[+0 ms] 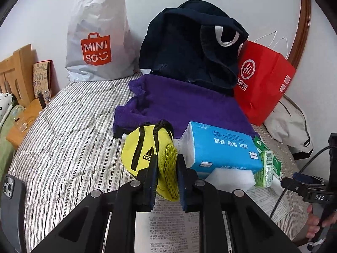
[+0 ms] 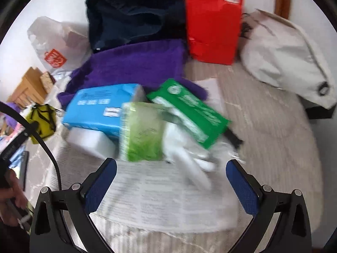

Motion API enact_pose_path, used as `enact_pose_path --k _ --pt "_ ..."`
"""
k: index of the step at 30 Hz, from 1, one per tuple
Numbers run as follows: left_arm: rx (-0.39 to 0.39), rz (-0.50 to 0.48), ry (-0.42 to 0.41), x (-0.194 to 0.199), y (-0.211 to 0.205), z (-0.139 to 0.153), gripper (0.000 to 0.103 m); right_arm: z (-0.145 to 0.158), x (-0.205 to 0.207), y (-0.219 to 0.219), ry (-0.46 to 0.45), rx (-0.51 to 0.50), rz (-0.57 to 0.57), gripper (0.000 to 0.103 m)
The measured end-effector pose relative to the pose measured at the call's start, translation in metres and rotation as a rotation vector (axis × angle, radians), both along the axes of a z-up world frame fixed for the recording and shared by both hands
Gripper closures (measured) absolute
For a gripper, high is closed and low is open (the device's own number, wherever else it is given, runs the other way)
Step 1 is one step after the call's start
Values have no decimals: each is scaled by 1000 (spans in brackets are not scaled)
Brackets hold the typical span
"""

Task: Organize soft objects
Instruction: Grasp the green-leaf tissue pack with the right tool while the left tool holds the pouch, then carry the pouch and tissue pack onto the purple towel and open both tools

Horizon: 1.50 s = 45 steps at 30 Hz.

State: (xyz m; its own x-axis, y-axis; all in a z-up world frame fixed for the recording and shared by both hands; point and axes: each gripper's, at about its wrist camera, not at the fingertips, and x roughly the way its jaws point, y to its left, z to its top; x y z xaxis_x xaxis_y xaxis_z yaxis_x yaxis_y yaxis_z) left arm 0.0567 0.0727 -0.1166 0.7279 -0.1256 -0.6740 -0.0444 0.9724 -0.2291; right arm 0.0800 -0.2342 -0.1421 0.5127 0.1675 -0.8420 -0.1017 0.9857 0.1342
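Left gripper (image 1: 166,172) nearly closed, pads pinching the mesh edge of a neon-yellow Adidas drawstring bag (image 1: 145,147). Bag small, rounded and soft, with black logo, two black webbing straps looping over its top and a honeycomb mesh panel bunched between the pads. Held at the near edge of a purple towel (image 1: 179,103), just left of a blue tissue pack (image 1: 223,147). Whether lifted clear of the striped bedsheet (image 1: 69,130) or resting on it, cannot tell.

Right gripper (image 2: 171,180) wide open, nothing between the blue pads, poised above a printed paper sheet (image 2: 160,198) spread on the bed. Just beyond the fingertips, blurred: a light green wipes pack (image 2: 141,132), a darker green packet (image 2: 189,111) tilted behind it, and crumpled white plastic (image 2: 189,158) trailing toward the gripper.

Blue tissue pack lying flat, partly on a white foam block (image 1: 229,177), Chinese text on its top face. Purple towel spread flat behind, fuzzy in texture, one corner folded. Against the wall: a grey Miniso plastic bag (image 1: 99,38) upright on the left, a dark navy tote bag (image 1: 189,48) slumped open in the middle with white handle showing, a red paper bag (image 1: 263,82) leaning at the right, and a pale grey fabric bag (image 1: 288,124) lying beside it. Phone (image 1: 11,208) at the sheet's left edge.
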Motion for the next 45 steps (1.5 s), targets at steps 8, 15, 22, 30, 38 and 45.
enact_pose_path --k 8,15,22,30,38,45 --pt "-8 11 11 4 7 -6 86 -26 31 45 -2 -67 80 37" --pt "-17 -1 17 6 7 -9 86 -30 32 39 -14 -52 65 72" --pt "-14 -12 -2 1 5 1 86 -1 16 26 -39 -19 63 75" --pt "-4 -22 -31 1 2 23 86 33 10 24 -86 22 94 75" --pt "20 -43 -56 20 -1 46 86 52 25 28 -127 48 121 75" --pt "52 -68 -66 54 -4 56 86 59 60 30 -140 51 117 75"
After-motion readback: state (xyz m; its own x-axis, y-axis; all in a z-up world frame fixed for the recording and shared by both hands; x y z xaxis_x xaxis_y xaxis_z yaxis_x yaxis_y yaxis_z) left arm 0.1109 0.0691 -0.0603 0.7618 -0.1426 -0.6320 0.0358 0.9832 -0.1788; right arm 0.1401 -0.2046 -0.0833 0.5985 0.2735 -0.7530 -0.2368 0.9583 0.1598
